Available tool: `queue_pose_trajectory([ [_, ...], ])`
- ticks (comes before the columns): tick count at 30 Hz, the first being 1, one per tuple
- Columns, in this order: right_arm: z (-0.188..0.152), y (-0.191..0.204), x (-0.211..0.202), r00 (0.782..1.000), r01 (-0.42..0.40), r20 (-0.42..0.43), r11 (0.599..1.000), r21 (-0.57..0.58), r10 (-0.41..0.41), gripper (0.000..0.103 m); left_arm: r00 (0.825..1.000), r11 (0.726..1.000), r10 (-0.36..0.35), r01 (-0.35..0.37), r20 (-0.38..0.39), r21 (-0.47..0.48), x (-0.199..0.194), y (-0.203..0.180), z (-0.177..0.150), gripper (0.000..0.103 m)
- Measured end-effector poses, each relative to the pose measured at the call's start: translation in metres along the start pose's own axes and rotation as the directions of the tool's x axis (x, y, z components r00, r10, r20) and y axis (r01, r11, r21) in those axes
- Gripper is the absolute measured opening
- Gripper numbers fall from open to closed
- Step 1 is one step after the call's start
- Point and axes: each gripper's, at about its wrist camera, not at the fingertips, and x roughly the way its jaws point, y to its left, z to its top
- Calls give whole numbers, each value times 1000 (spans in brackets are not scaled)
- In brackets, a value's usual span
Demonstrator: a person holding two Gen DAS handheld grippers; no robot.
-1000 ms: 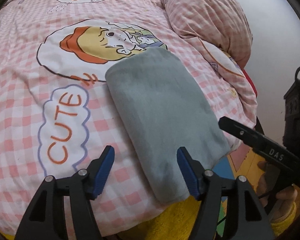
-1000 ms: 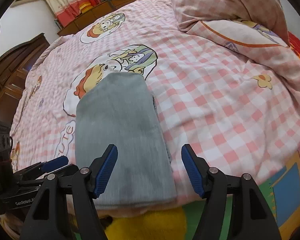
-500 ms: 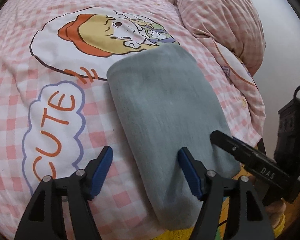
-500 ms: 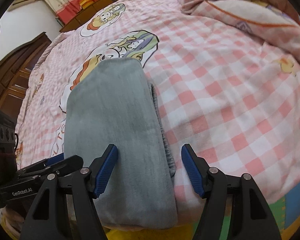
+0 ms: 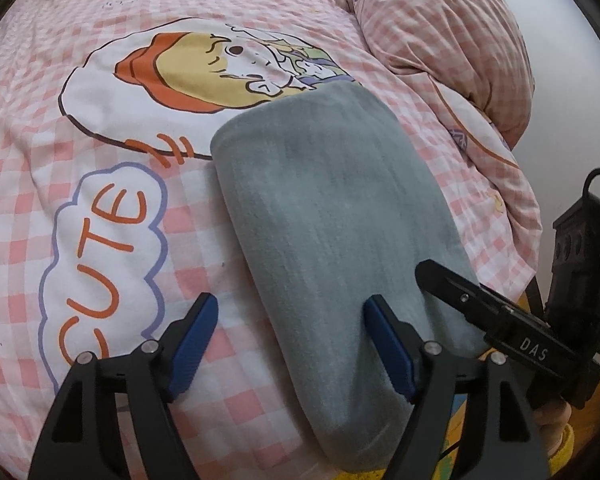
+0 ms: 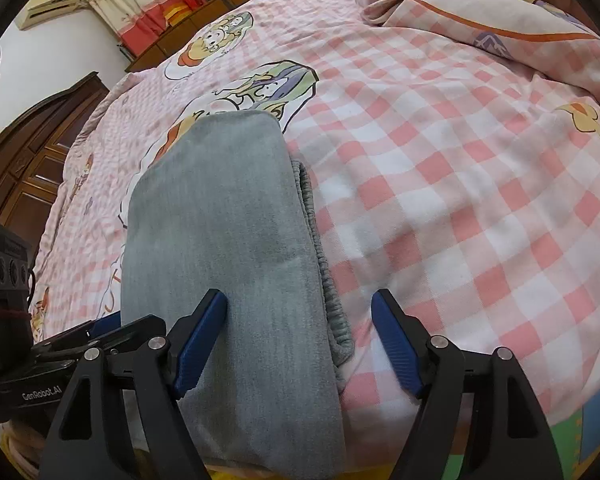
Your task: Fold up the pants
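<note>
Grey pants [image 5: 332, 220] lie folded into a long narrow bundle on the pink checked bedsheet [image 5: 80, 280], one end toward me. My left gripper [image 5: 291, 308] hovers low over the bundle's near left edge, jaws opening, pads not pressing the cloth. My right gripper [image 6: 299, 300] straddles the near right edge of the pants [image 6: 220, 220], where the elastic waistband [image 6: 320, 264] peeks out. Its jaws are opening too, with nothing pinched. Each gripper shows in the other's view: a finger of the right [image 5: 460, 292], and the left gripper's body [image 6: 100, 332].
A bundled pink checked quilt and pillow [image 5: 440, 32] lie at the far right of the bed. A dark wooden wardrobe [image 6: 28, 152] stands beyond the bed's left side. The bed's near edge drops to a coloured floor mat [image 6: 588, 432]. A white wall [image 5: 572, 120] rises on the right.
Both grippers have sunk closer to the near end of the pants, and their jaws stand a little wider. The pants have not moved.
</note>
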Motion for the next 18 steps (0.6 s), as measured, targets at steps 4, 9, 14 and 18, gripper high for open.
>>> queue_pose_trajectory([
  [4, 0, 2, -1, 1000, 3, 3, 1000, 1, -3, 75, 1000, 1000, -1, 1, 1, -1, 0, 0, 0, 79],
  [9, -2, 13, -8, 999, 21, 33, 999, -34, -19, 60, 1000, 1000, -7, 7, 2, 2, 1, 0, 0, 80],
  [14, 0, 3, -2, 1000, -22, 19, 1000, -6, 22, 60, 1000, 1000, -18, 18, 16, 5, 3, 1, -1, 82],
  [18, 3, -1, 5, 998, -51, 19, 998, -25, 52, 60, 999, 1000, -18, 17, 27, 18, 6, -2, 3, 82],
])
